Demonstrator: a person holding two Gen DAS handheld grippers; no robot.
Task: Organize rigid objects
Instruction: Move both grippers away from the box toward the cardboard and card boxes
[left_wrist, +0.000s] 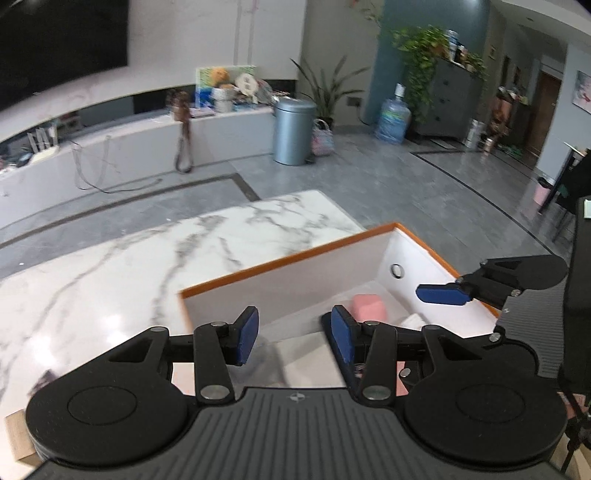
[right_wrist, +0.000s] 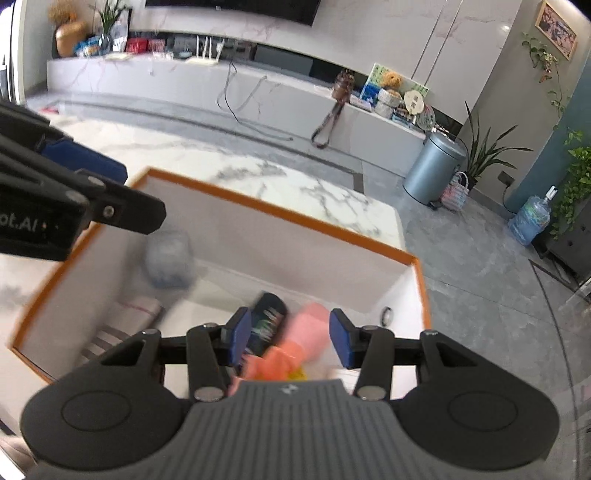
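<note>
Hovering both grippers above the orange-rimmed white box (right_wrist: 280, 206) on the marbled table (left_wrist: 110, 266), tilted downward. My left gripper (left_wrist: 293, 334) has its blue pads (left_wrist: 246, 334) spread apart with nothing pinched; through the gap I see only the box's near wall and floor. A pink block (left_wrist: 369, 308) lies on the box floor just beyond my left gripper's right-hand pad, not touching it. My right gripper (right_wrist: 290, 338) also stands spread, pads clear of everything. Below and between its fingers lie a dark packet (right_wrist: 267, 321) and a pink and orange item (right_wrist: 295, 347), both blurred, both resting in the box rather than gripped; something yellow shows beneath them, too smeared to tell. Farther left on the box floor: a pale translucent bundle (right_wrist: 168, 260) near the far wall and a striped folded item (right_wrist: 122, 321) toward the near left corner. A small round hole (right_wrist: 386, 315) marks the box's right wall. From the left wrist view, the right gripper's blue fingertip hangs over the box's right rim.
</note>
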